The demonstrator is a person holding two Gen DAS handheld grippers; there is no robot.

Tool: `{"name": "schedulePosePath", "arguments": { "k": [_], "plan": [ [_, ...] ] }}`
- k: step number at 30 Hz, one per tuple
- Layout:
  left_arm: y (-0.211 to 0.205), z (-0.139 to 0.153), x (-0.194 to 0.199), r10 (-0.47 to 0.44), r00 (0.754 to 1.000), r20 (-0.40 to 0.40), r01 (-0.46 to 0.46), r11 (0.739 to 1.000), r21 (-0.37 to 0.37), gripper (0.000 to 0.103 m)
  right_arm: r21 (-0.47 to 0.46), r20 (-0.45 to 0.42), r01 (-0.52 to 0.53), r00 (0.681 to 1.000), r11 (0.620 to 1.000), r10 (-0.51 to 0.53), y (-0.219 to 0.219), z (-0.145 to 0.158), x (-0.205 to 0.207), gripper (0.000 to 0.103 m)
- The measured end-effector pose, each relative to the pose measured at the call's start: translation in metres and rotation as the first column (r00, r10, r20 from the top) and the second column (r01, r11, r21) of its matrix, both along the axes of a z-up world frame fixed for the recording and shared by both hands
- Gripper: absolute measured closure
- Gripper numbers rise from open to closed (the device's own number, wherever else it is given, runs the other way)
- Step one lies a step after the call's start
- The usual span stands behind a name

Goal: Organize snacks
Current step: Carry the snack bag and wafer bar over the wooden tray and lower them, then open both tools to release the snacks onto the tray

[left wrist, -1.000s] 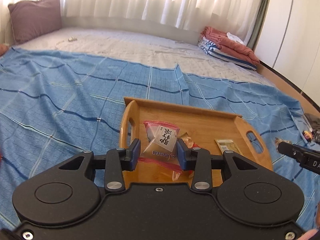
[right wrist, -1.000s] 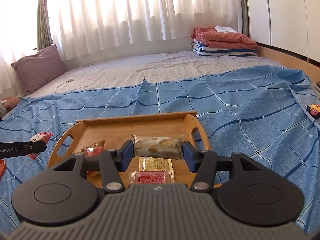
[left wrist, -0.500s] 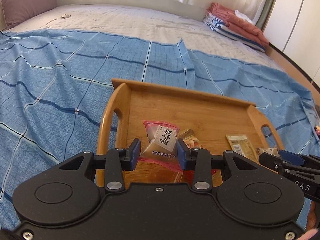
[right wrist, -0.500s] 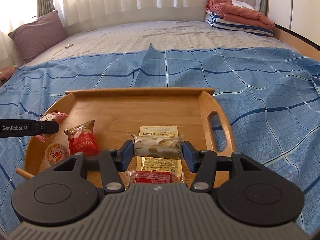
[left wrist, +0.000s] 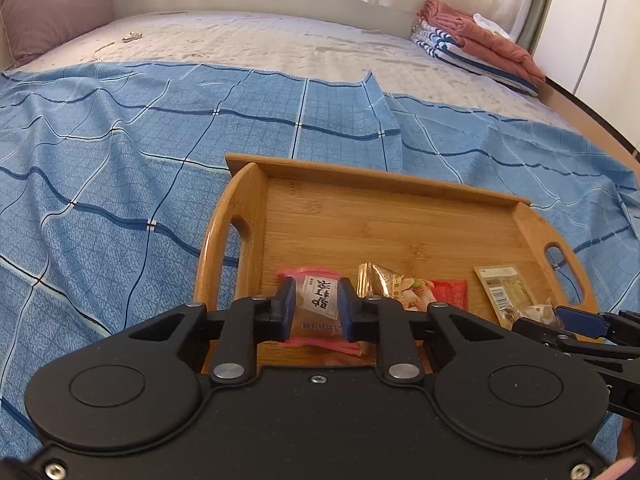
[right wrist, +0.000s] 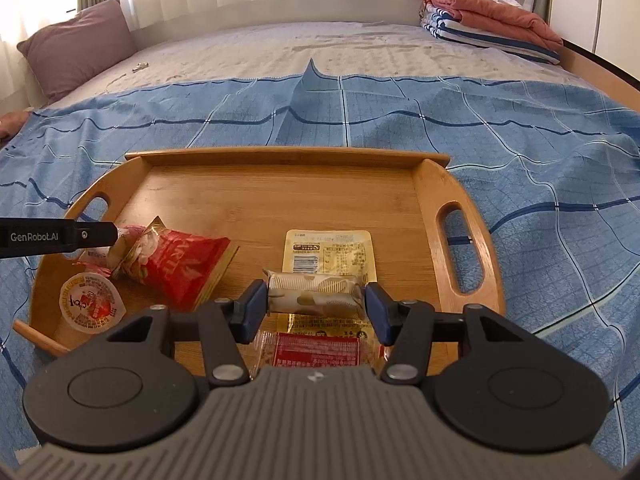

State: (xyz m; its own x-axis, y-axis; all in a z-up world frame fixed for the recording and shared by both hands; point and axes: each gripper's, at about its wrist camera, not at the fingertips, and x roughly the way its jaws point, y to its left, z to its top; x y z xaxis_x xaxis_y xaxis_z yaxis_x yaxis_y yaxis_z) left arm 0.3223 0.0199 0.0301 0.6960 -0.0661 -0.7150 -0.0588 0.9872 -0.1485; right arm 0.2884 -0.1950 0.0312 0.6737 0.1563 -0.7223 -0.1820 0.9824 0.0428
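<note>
A wooden tray point(left wrist: 400, 216) point(right wrist: 280, 196) lies on the blue checked sheet. My left gripper point(left wrist: 317, 309) is shut on a pink-edged clear snack packet point(left wrist: 318, 298) low over the tray's near left part. My right gripper point(right wrist: 316, 306) is shut on a white and brown snack bar point(right wrist: 314, 292) over the tray's near middle. In the tray lie a red snack bag point(right wrist: 180, 268) point(left wrist: 416, 290), a round jelly cup point(right wrist: 90, 302), a yellow flat packet point(right wrist: 330, 252) point(left wrist: 504, 288) and a red clear-wrapped packet point(right wrist: 316, 352).
The left gripper's arm point(right wrist: 56, 236) reaches in at the left of the right wrist view. Folded blankets point(right wrist: 492, 20) lie at the far right of the bed, a purple pillow point(right wrist: 76, 44) at the far left. A wooden bed edge point(left wrist: 592, 116) runs along the right.
Both grippers have moved forward and down over the tray, each holding its snack. The tray now looks larger and closer in both views.
</note>
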Motion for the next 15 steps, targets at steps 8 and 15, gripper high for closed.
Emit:
{"name": "schedulePosePath", "arguments": {
  "k": [8, 15],
  "plan": [
    [-0.008, 0.001, -0.004, -0.021, 0.999, 0.025, 0.020, 0.999, 0.043, 0.082, 0.011, -0.003, 0.002, 1.000, 1.000, -0.002, 0.001, -0.006, 0.000, 0.046],
    [-0.013, 0.006, -0.013, -0.040, 0.998, 0.050, 0.036, 0.996, 0.076, 0.078, 0.033, 0.016, 0.018, 1.000, 0.999, -0.019, -0.002, -0.004, -0.003, 0.037]
  ]
}}
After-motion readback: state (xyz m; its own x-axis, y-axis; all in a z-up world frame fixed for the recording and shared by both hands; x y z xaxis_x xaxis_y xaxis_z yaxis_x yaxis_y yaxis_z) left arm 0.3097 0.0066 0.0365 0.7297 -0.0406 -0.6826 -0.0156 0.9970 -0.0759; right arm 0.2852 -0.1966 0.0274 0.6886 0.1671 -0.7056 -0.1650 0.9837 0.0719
